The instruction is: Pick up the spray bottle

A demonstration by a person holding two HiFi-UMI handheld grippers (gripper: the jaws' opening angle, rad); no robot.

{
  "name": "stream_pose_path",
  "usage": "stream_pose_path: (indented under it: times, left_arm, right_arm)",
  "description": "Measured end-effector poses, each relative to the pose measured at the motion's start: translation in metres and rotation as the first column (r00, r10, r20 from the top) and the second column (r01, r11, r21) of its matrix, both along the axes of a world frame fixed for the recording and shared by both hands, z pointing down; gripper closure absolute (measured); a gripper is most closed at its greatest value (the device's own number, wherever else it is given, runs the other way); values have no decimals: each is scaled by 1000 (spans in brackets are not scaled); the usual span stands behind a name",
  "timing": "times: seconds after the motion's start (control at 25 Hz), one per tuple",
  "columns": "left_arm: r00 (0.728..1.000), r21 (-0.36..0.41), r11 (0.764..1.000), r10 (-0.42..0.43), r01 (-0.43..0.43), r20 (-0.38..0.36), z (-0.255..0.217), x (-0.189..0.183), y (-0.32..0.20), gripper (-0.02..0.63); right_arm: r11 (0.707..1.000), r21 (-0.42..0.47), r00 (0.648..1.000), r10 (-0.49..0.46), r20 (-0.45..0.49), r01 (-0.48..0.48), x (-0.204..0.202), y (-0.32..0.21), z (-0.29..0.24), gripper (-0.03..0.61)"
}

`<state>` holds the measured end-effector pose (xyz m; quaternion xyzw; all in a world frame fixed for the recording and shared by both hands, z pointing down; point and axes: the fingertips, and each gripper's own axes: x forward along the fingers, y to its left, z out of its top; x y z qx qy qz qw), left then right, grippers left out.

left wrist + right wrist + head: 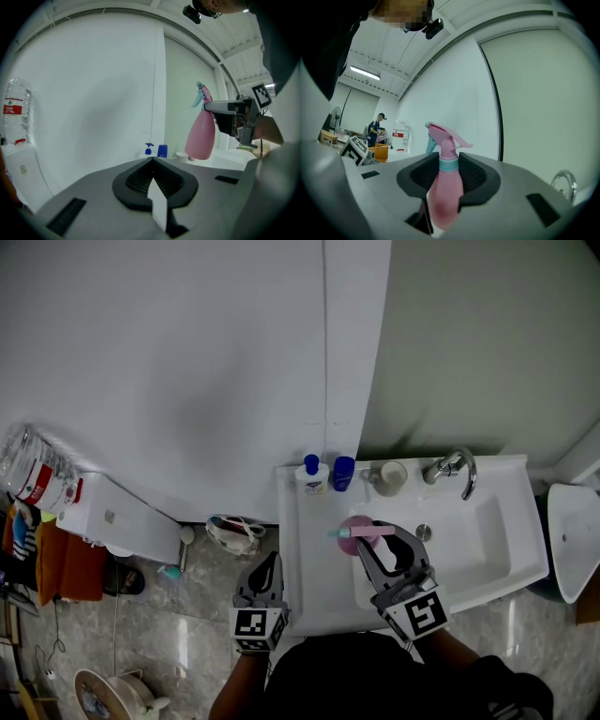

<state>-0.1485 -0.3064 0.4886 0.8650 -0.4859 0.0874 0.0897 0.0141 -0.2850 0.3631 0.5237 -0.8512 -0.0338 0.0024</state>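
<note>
Spray bottle (pixel 356 524) – pink, with a teal collar and trigger – is held upright over the near-left corner of the basin, clamped at its neck between the jaws of the right tool (pixel 386 542). Behind everything runs a pale wall (pixel 187 371), a vertical seam splitting it above the sink. The white sink worktop (pixel 309 559) sits against that wall, its basin to the right. Far left, well apart from the sink, stands a big clear water bottle (pixel 33 470) with a red label. The left tool (pixel 153 164) hovers off the worktop's left edge, over the floor, its jaws pressed together with nothing between them. Along the back rim of the worktop stand, left to right, a blue-capped pump bottle (pixel 312 474), a small blue container (pixel 343 472) just beside it, a pale cup (pixel 389 477) – then the chrome faucet (pixel 455 468) curving over the basin
</note>
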Motion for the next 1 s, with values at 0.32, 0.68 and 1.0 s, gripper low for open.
stream_pose_path:
  times: [0.32, 0.68, 1.0]
  left_arm:
    - [999, 27, 999, 37, -37, -19, -12, 17, -6, 617]
    - [998, 13, 999, 54, -53, -27, -16, 29, 1, 617]
    - [998, 19, 999, 51, -51, -24, -21, 28, 5, 617]
  right_arm:
    - [997, 35, 998, 67, -19, -67, 26, 10, -22, 446]
    - [997, 21, 996, 72, -51, -71, 32, 10, -3, 448]
    - [997, 7, 995, 83, -55, -83, 34, 10, 0, 449]
